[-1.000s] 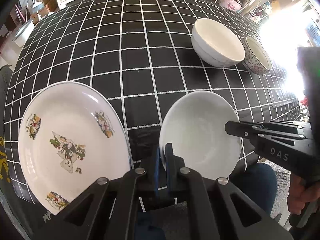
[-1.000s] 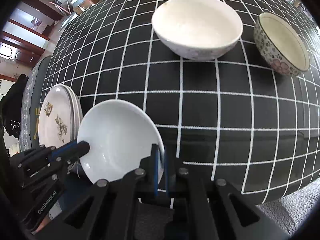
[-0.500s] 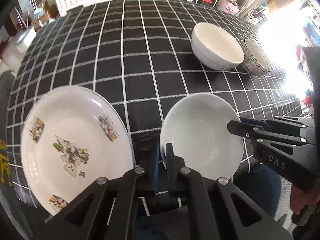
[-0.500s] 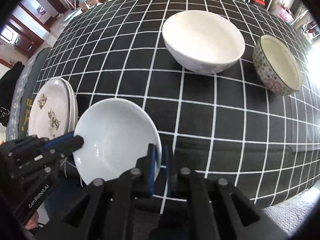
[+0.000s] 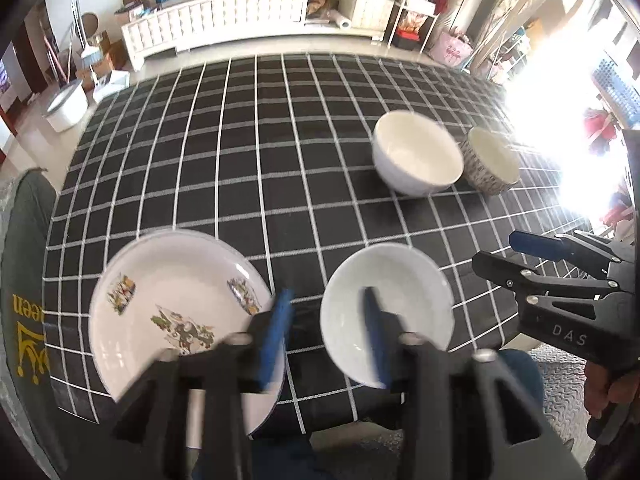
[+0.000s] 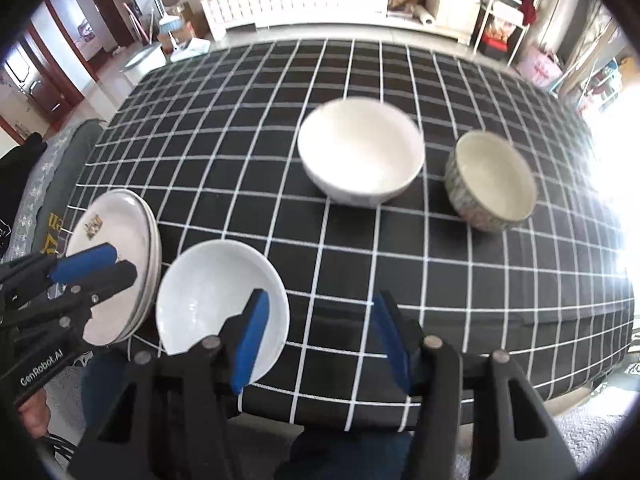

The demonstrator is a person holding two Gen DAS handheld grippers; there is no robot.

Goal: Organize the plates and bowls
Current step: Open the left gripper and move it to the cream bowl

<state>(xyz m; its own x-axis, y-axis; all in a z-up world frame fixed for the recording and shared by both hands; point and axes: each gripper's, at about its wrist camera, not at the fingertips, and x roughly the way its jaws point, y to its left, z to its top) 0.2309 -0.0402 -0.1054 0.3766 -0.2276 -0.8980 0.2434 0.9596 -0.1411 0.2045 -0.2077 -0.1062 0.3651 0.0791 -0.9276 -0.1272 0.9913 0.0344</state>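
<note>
1. The plain white dish rests on the tabletop at its near edge, just beside the stack of decorated plates.
2. The stack of decorated plates sits at the near left corner; the right wrist view shows several rims nested together.
3. The left tool is open, its blue pads spread apart and holding nothing; one pad overlaps the plate stack in view, the other the white dish.
4. The right tool is open and empty, with its left pad over the white dish rim.
5. The large white bowl and the patterned bowl stand farther back, side by side, near each other.
</note>
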